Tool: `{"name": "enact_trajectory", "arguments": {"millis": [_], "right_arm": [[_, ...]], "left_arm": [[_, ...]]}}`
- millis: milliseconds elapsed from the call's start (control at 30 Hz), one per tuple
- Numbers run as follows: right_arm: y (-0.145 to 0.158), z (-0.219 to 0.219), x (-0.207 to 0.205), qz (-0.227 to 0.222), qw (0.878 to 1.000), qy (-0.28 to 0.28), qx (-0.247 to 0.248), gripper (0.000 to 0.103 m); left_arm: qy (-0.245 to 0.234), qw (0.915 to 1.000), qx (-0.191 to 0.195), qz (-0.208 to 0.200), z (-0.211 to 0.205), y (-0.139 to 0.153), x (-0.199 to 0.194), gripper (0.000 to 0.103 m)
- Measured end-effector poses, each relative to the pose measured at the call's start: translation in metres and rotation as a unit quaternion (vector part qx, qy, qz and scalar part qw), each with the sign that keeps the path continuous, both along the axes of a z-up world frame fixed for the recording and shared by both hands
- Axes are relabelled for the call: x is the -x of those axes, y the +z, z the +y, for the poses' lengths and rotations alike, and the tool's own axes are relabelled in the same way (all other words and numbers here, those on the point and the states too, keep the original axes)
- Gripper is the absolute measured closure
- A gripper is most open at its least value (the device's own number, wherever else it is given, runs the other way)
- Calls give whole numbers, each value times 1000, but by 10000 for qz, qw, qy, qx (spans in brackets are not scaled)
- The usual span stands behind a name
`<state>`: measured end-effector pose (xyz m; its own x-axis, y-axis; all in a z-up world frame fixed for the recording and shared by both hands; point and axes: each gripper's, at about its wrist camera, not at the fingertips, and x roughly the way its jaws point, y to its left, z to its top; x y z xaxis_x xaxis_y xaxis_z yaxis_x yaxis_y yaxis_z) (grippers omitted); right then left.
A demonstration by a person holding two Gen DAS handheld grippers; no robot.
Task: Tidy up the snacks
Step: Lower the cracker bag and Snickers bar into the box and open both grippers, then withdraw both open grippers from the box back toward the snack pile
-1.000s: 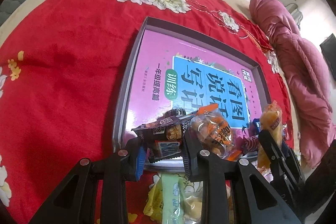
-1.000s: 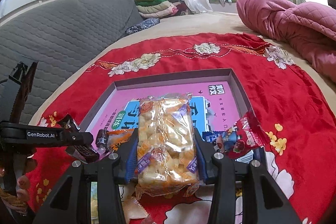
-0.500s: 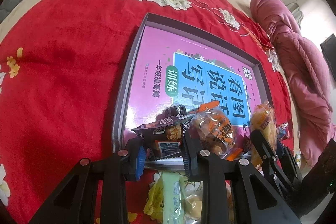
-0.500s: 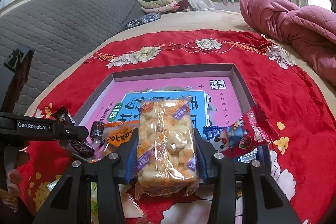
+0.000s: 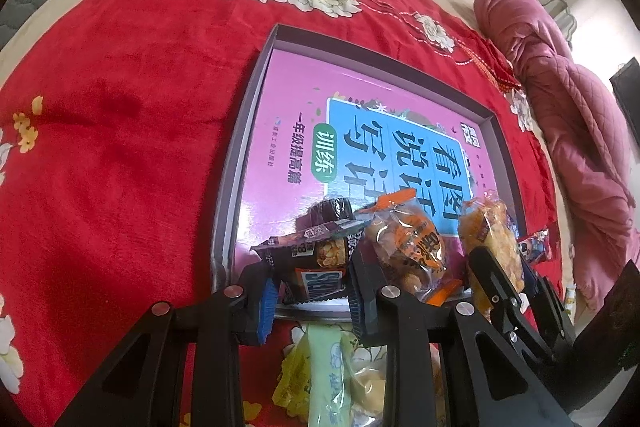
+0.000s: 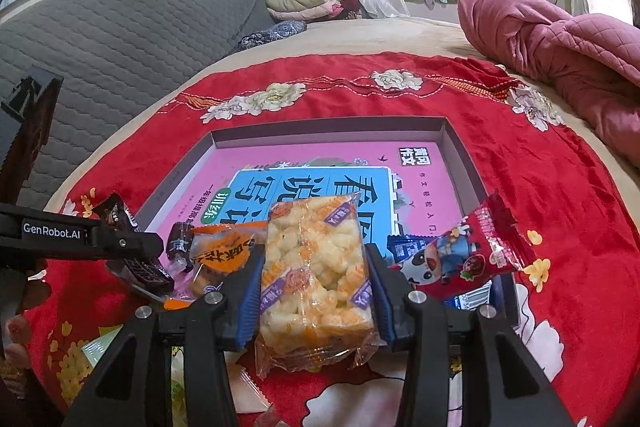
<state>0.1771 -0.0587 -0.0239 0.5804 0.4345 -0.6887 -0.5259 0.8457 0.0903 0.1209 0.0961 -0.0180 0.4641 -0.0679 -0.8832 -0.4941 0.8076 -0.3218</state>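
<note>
Left gripper (image 5: 312, 291) clamped on dark snack pack (image 5: 310, 259), right gripper (image 6: 316, 291) gripping rice-puff bar (image 6: 316, 275), both over near edge of tray (image 6: 454, 143)

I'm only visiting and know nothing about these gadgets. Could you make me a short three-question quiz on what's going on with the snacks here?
1. True or false: the right hand-held gripper holds a puffed rice bar.
2. What does the left hand-held gripper grip? A) dark snack packet B) red panda packet C) green packet
3. Fill in: a pink book lies inside the grey ____.

Key: 1 true; 2 A; 3 box.
</note>
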Motion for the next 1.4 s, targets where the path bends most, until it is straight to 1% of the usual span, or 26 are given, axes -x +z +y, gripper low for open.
{"name": "enact_trajectory", "arguments": {"millis": [300, 367, 433, 733, 800, 1233, 1300, 1400], "right_arm": [[-1, 0, 1, 19, 10000, 28, 7, 53], [-1, 0, 2, 10, 10000, 36, 4, 52], [-1, 1, 2, -1, 10000, 34, 5, 51], [0, -1, 2, -30, 10000, 4, 8, 49], [0, -2, 2, -47, 10000, -30, 24, 47], [4, -3, 6, -201, 9997, -73, 82, 43], [4, -2, 7, -230, 9996, -84, 103, 39], [6, -2, 8, -284, 9995, -94, 111, 35]], "left_arm": [[-27, 9999, -96, 11, -1, 3, 0, 69], [-35, 9999, -130, 1, -2, 4, 0, 65], [-44, 9999, -162, -2, -2, 5, -1, 64], [-67, 9997, -217, -30, -3, 9, 2, 64], [-75, 9997, -244, -47, -4, 11, 2, 63], [-129, 9993, -360, -58, -9, 17, 5, 62], [-140, 9992, -378, -57, -10, 17, 5, 62], [-156, 9990, -419, -49, -11, 18, 6, 61]]}}
